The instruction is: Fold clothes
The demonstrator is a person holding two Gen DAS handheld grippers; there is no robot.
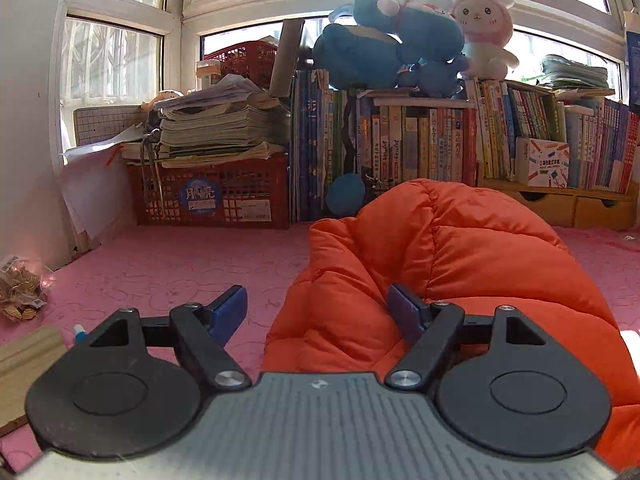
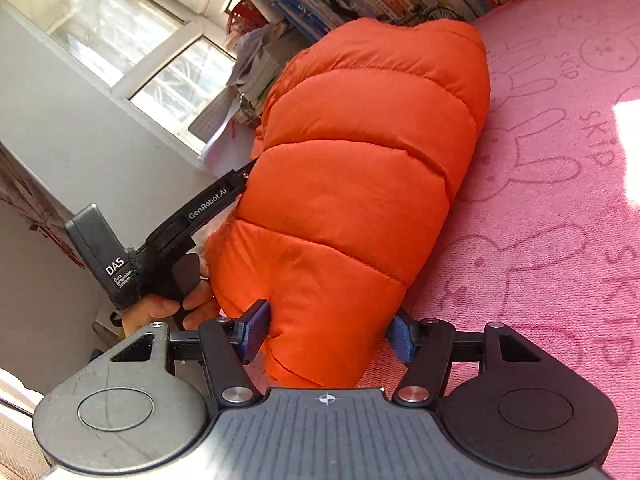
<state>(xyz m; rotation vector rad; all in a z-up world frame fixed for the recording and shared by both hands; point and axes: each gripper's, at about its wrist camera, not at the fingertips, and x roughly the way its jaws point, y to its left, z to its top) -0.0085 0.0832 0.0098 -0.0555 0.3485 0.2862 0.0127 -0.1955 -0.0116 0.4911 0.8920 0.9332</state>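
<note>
We see an orange puffer jacket (image 2: 352,168) bundled into a fat quilted roll, lying on the pink bunny-print mat (image 2: 560,160). It looks light, soft and springy, with slick shell fabric; we judge it will puff back open and slide unless pinched deep, best on a stitched seam or a folded edge, not on a bulging panel.

Right gripper (image 2: 326,334): jaws spread wide, straddling the near end of the roll, pads touching or just beside the fabric on both sides; no firm pinch shows.

Left gripper (image 1: 320,312): jaws spread, right pad against a jacket fold, left pad over bare mat, nothing clamped. In the right wrist view it sits at 9 o'clock of the roll, with a hand (image 2: 160,312) on its handle.

Whether this bundle is a finished fold or a bunch mid-way, we cannot tell.

Around, in the left wrist view: red crate (image 1: 208,196) with stacked papers at 10 o'clock, row of books (image 1: 420,140) at 12, plush toys (image 1: 400,40) on top, snack bag (image 1: 20,292) at 9. All well apart from the jacket; the mat around it is bare, nothing blocks the way.
</note>
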